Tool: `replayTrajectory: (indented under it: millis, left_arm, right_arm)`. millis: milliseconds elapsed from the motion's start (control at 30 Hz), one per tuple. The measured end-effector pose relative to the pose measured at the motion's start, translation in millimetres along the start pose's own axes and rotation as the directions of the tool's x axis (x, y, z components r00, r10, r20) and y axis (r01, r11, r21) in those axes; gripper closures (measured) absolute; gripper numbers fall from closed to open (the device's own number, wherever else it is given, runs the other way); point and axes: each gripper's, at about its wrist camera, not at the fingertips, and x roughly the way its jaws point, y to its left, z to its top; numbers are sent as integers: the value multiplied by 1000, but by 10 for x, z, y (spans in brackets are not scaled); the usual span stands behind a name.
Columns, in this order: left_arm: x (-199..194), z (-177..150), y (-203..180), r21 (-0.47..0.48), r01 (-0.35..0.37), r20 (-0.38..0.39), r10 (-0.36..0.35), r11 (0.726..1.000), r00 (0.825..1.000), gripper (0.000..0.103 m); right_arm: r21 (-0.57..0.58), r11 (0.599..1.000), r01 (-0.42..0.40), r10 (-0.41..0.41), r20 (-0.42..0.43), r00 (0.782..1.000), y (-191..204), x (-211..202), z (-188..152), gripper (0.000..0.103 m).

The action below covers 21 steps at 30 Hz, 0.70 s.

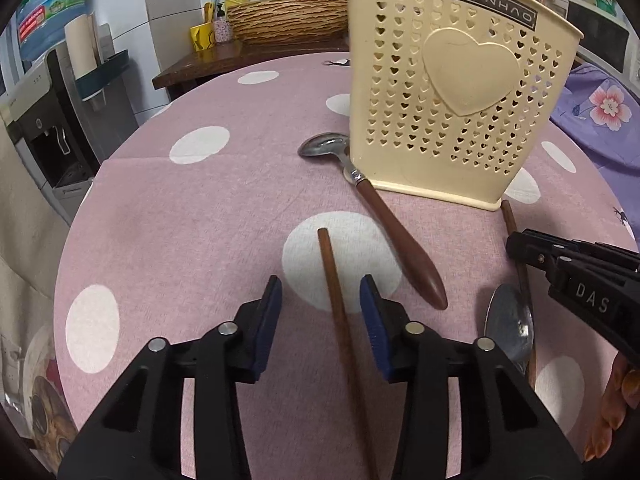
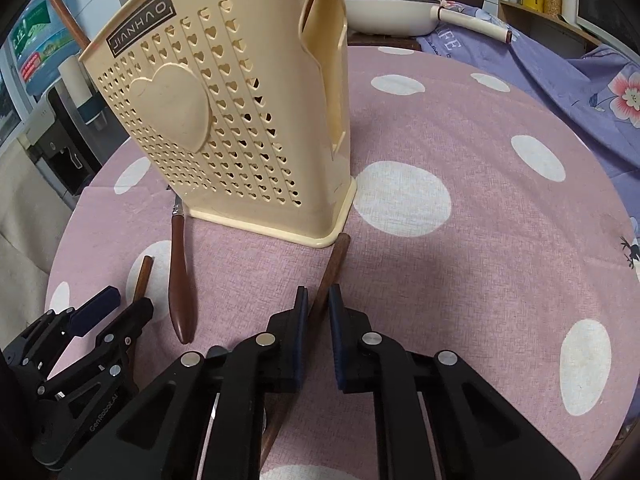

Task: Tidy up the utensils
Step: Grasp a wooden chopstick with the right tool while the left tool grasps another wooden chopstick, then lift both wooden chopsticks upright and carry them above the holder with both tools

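Note:
A cream perforated utensil holder (image 1: 452, 92) (image 2: 224, 120) stands upright on the dotted table, with brown handles sticking out of its top (image 2: 64, 16). My left gripper (image 1: 322, 300) (image 2: 128, 302) is open astride a thin wooden chopstick (image 1: 332, 276); neither pad touches it. My right gripper (image 2: 318, 308) (image 1: 516, 244) is shut on a second wooden stick (image 2: 332, 264) whose far end lies by the holder's corner. A metal spoon bowl (image 1: 508, 328) lies beside that stick. A brown-handled spoon (image 1: 400, 236) (image 2: 180, 280) lies between the two sticks, its bowl against the holder's base.
The round table wears a pink cloth with white dots (image 2: 480, 240). A purple flowered cloth (image 2: 580, 80) and a cream pan (image 2: 392, 12) sit behind on the right. A water dispenser (image 1: 52, 128) stands off the table's left edge. A hand (image 1: 616, 400) shows at the lower right.

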Motion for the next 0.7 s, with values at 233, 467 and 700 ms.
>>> replayTrajectory:
  millis: [233, 467, 700]
  left_arm:
    - [14, 39, -74, 20, 21, -13, -21, 1000, 1000, 89]
    - [27, 71, -27, -11, 54, -20, -54, 998, 998, 94]
    - [2, 101, 72, -65, 82, 11, -82, 995, 997, 95]
  right_arm:
    - [58, 997, -61, 61, -6, 998, -133, 6, 28, 93]
    - [111, 989, -92, 90, 24, 996, -216, -36, 31, 94]
    - [150, 982, -117, 100, 113, 988, -342, -230, 77, 94]
